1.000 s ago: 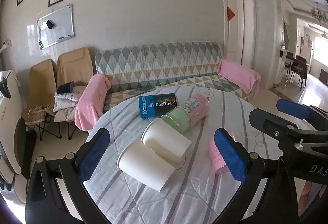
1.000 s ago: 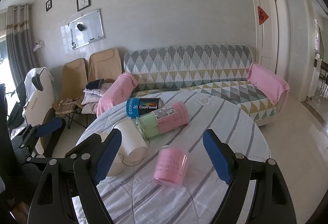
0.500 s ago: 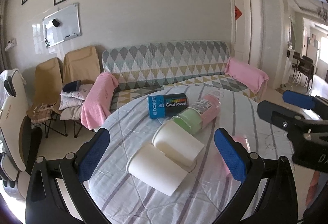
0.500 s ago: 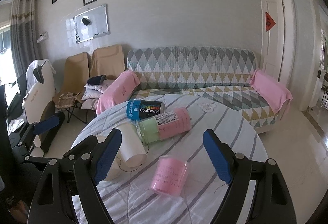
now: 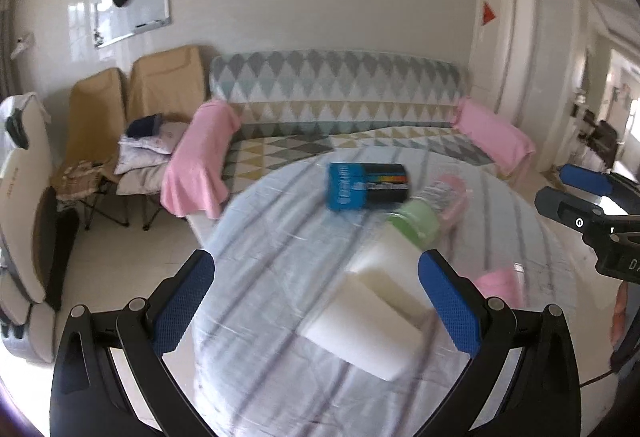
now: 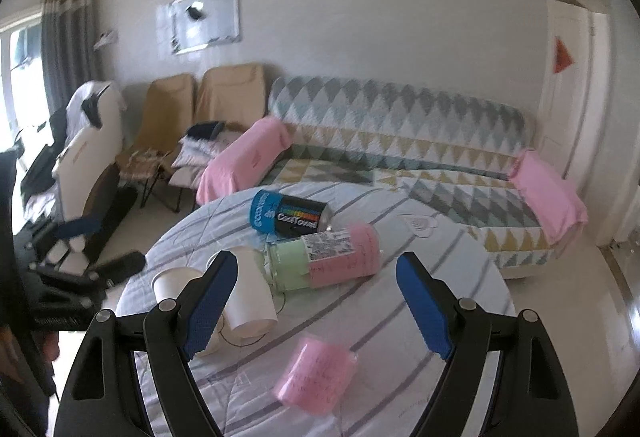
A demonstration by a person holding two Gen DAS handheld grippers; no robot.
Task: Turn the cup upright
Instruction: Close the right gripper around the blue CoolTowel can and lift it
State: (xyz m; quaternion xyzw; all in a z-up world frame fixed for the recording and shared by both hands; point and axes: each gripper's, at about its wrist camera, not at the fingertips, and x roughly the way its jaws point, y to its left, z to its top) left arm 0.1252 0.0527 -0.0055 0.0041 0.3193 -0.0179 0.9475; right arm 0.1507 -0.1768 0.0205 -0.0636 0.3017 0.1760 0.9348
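Both my views have swung since a moment ago: the left one has slid leftward and blurred, so the white cups (image 5: 362, 333) now sit toward its right finger, and the right one has pulled back, leaving the pink cup (image 6: 316, 377) low between its fingers.

My left claw (image 5: 316, 303) is wide open and holds nothing. My right claw (image 6: 316, 303) is likewise spread wide and empty, well short of any cup.

I judge this is the approach, nothing gripped yet. The pink cup stands mouth-down near the table's (image 6: 460, 277) front edge, apart from the rest. Next I should bring the right claw down around its sides, close, then lift and turn it mouth-up. Its thin wall may crush under a hard squeeze.

A striped cloth covers the round table; a CoolTowel can (image 6: 288, 215) and a green-pink tumbler (image 6: 324, 259) lie on their sides farther back. Beyond them: a diamond-patterned sofa (image 6: 400, 133), tan chairs (image 6: 200, 105), a whiteboard (image 6: 202, 19).
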